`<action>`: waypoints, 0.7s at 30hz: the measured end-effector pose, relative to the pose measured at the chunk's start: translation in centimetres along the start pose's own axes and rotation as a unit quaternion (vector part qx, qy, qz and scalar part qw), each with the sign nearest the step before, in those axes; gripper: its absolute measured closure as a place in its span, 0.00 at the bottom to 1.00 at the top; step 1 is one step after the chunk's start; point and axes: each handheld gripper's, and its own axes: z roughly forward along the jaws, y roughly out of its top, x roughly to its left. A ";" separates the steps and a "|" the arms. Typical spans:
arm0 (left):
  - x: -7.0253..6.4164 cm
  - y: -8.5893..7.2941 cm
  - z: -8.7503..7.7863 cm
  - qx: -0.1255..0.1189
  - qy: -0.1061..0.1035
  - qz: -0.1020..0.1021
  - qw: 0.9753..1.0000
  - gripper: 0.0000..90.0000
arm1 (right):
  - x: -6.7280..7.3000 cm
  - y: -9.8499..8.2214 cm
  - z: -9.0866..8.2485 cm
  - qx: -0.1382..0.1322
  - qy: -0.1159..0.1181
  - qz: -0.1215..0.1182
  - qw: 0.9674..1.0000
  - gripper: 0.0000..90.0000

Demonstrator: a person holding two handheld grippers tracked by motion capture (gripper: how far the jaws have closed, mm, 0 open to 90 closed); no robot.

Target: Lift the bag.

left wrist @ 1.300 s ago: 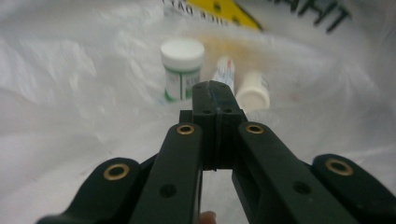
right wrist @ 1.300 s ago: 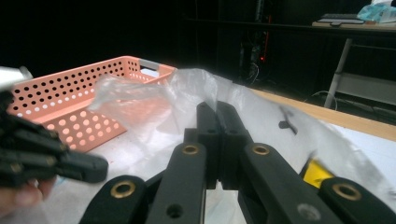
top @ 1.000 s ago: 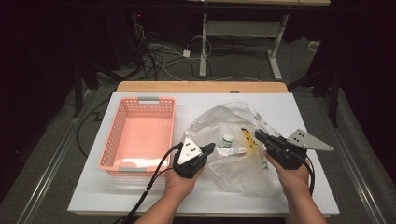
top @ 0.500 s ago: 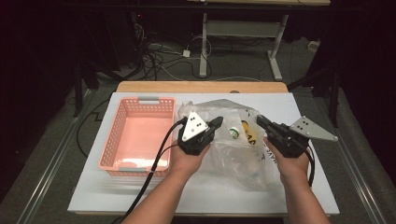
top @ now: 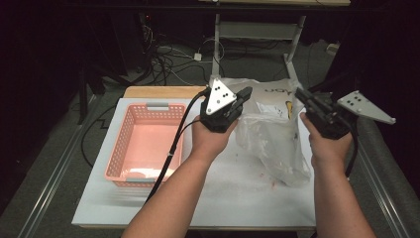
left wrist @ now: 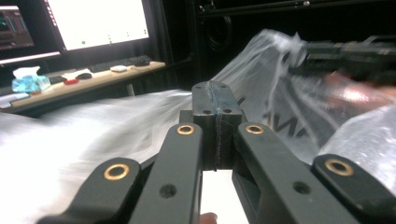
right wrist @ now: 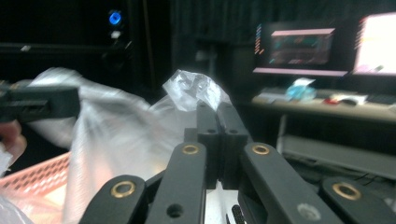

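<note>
A clear plastic bag [top: 271,136] hangs lifted over the right half of the white table [top: 223,198], stretched between both grippers. My left gripper [top: 246,92] is shut on the bag's upper left edge, and its jaws [left wrist: 215,91] meet on the film [left wrist: 280,107]. At the bag's upper right edge my right gripper [top: 298,92] is shut too, with crumpled plastic [right wrist: 191,88] bunched above its closed jaws [right wrist: 217,109]. Something yellow [top: 288,110] shows through the bag near its top.
A pink mesh basket [top: 130,119] stands on the table's left half, close beside the left hand. The left gripper's cable [top: 171,148] trails over the basket's right rim. Behind the table are a dark floor, cables and desk legs.
Both grippers have risen and moved away from me, lifting the bag off the table. The bag now hangs stretched between them instead of lying flat.
</note>
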 end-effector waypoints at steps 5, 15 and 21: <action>0.5 0.4 0.0 -0.005 0.008 -0.003 1.000 0.99 | -1.1 1.9 -1.0 -0.025 -0.021 -0.007 0.999 1.00; 1.8 -2.1 0.3 0.045 0.021 -0.019 0.999 0.98 | -2.1 -0.9 0.2 0.019 -0.030 0.003 0.999 1.00; 2.5 -4.7 -1.6 0.080 0.030 -0.026 0.996 0.85 | -2.5 -3.9 1.5 0.065 -0.031 0.007 0.997 1.00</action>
